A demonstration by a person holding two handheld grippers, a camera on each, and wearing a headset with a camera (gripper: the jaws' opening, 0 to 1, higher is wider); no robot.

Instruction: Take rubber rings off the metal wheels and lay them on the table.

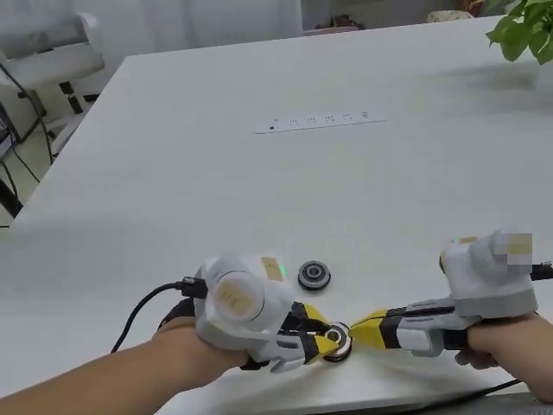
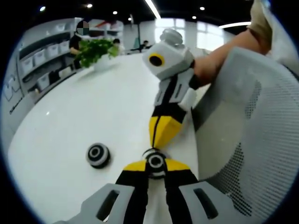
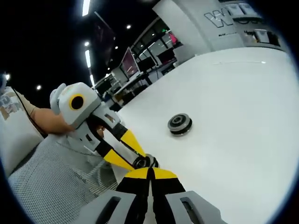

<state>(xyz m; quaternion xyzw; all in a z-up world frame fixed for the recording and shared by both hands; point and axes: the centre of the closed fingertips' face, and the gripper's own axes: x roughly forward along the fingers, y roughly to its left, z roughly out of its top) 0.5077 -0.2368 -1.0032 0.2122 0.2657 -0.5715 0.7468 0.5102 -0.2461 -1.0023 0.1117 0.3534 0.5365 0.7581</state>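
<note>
A small metal wheel [image 1: 336,335] with a black rubber ring sits between the yellow-tipped jaws of my left gripper [image 1: 332,341], just above the white table's [image 1: 259,190] near edge. In the left gripper view that wheel [image 2: 155,161] is clamped in my left gripper [image 2: 156,165]. My right gripper [image 1: 358,328] comes in from the right. Its tips are pressed together on the wheel's rim [image 3: 145,162], where the rubber ring sits, as both the left gripper view [image 2: 158,146] and its own view [image 3: 149,171] show. A second wheel [image 1: 314,275] lies flat on the table a little farther back.
A flush socket strip [image 1: 320,122] is set into the table's middle. A potted plant [image 1: 524,35] stands at the far right corner. A chair [image 1: 52,54] is beyond the table's left side, and a mesh chair back [image 2: 252,140] is close behind the near edge.
</note>
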